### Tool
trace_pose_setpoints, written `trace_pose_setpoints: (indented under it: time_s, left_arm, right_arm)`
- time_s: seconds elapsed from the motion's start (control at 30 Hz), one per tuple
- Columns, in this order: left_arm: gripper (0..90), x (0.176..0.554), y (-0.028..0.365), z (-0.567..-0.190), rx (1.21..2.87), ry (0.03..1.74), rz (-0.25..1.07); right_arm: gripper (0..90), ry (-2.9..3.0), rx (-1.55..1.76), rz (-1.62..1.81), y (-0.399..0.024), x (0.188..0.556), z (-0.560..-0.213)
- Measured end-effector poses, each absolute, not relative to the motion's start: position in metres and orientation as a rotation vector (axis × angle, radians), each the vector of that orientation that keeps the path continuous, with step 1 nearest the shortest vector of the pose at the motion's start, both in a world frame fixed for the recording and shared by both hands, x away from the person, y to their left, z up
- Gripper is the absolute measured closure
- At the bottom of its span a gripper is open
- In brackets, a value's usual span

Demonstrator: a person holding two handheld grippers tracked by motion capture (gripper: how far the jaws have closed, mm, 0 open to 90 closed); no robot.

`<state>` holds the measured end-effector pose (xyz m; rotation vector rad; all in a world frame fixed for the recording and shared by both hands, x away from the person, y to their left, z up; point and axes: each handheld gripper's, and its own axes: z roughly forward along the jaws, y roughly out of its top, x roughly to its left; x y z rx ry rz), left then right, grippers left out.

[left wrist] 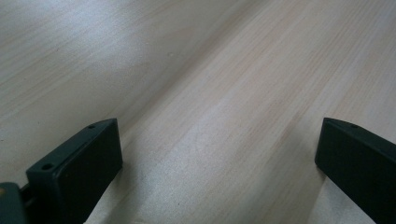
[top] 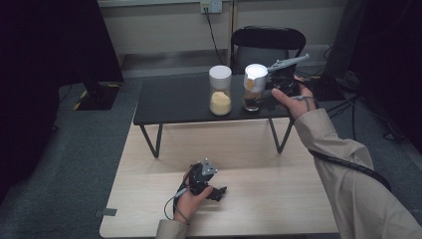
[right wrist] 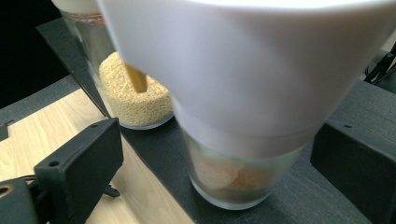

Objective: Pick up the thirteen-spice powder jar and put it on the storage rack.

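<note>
Two white-lidded glass jars (top: 220,90) stand on the black shelf (top: 169,102); right gripper (right wrist: 217,154) gapes around the brown-filled jar (right wrist: 238,182), pads apart; left gripper (left wrist: 219,163) rests wide open, empty, on the wooden table (left wrist: 210,93).

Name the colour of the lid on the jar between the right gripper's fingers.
White lid, clearest in the right gripper view.

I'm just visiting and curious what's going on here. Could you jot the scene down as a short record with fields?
Setting: black shelf standing on a light wooden table
Jars: two white-lidded glass jars on the shelf, the yellow-grain jar left of the brown-contents jar
Right gripper: at the brown-contents jar, jaws open either side of it, not pressing
Left gripper: low over the table, jaws open, nothing between them
</note>
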<state>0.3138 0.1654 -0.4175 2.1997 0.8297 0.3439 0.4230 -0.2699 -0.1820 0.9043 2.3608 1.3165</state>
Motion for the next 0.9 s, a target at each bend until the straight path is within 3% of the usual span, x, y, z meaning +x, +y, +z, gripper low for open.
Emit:
trace_pose_setpoints:
  time_s: [0.9]
  left_arm:
    - [0.0,0.314,0.165,-0.417,2.2,0.829,0.345]
  right_arm:
    - [1.4,2.326,0.932,1.303,-0.278,0.405,-0.202]
